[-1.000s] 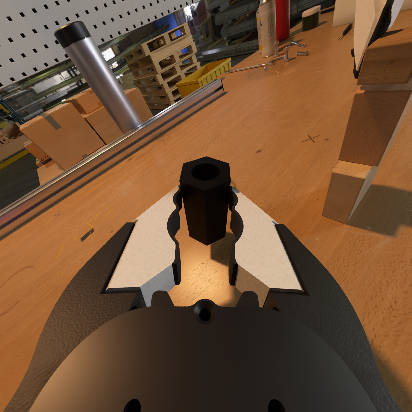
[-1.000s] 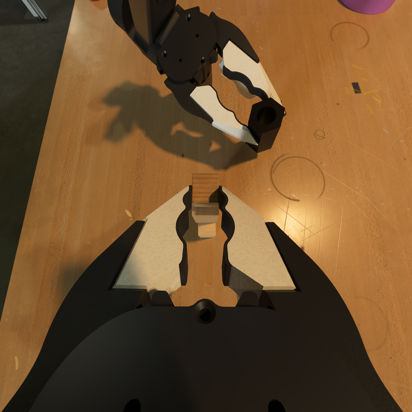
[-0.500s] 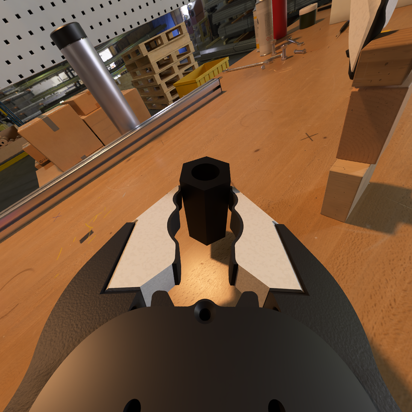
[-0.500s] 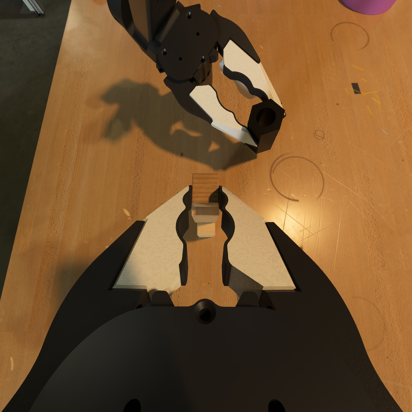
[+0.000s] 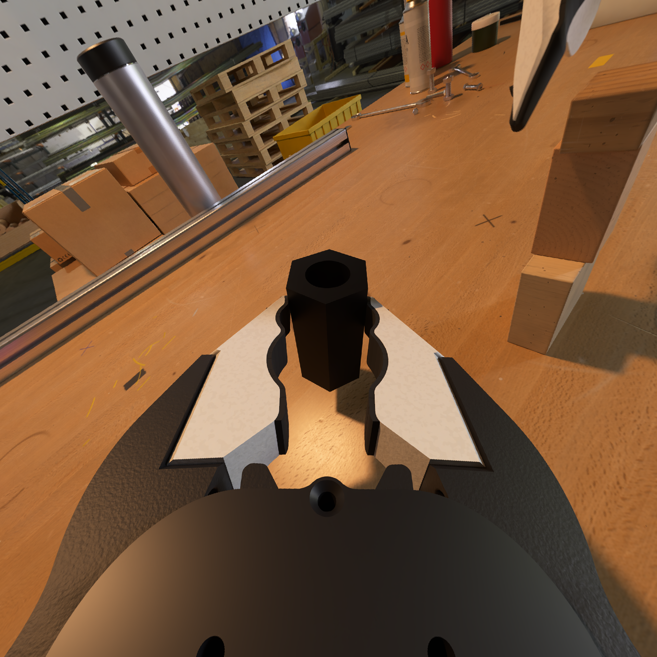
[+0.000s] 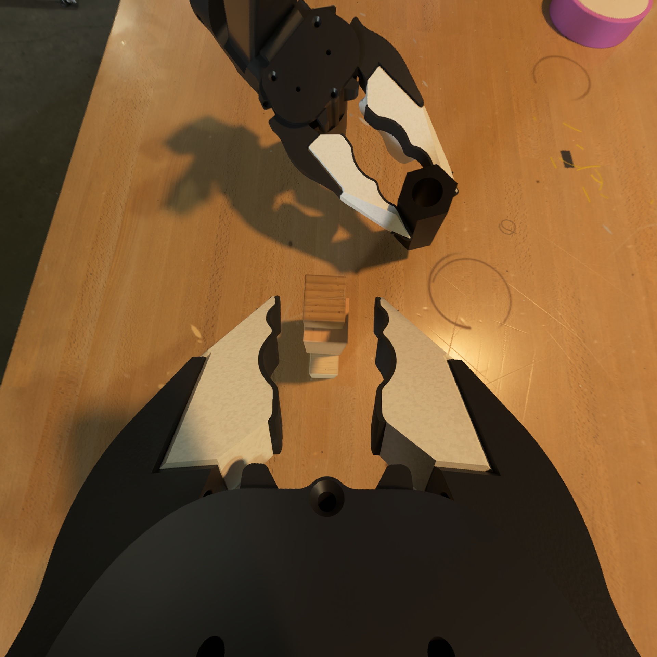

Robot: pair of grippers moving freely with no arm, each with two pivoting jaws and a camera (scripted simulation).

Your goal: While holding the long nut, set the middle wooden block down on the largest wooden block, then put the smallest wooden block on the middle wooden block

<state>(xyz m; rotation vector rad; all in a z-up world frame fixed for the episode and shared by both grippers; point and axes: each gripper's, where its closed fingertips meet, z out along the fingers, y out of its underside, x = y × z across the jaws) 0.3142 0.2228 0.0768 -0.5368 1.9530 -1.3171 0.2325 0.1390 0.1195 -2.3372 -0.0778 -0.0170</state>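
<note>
**Top block let go, right gripper spread above the stack**

Left wrist view: the left gripper [image 5: 327,341] is clenched on the long nut [image 5: 327,316], a black hexagonal sleeve held upright between the fingertips, clear of the workbench [image 5: 409,199]. At about two o'clock from the nut stands the stack. The largest wooden block [image 5: 544,309] is on the bench, the middle wooden block [image 5: 583,202] rests on it, and the smallest wooden block [image 5: 615,113] sits on top. One finger [image 5: 533,53] of the other gripper hangs just above and beside the top block, apparently apart from it. Tools, spray cans and a yellow bin lie well beyond, toward twelve o'clock.

Right wrist view: looking straight down, the right gripper [image 6: 327,309] is released, its jaws standing wide on either side of the stack with bare bench showing between each finger and the wood. The three blocks appear as stepped tiers, the smallest one [image 6: 325,297] uppermost and slightly offset toward twelve o'clock from those below. The left gripper and its nut [image 6: 425,206] sit near one o'clock.

Judgement: both placements look done, and the step in hand is the release. The next move calls for a straight upward retreat without brushing the top tier, while the left grip on the nut holds firm.
</note>
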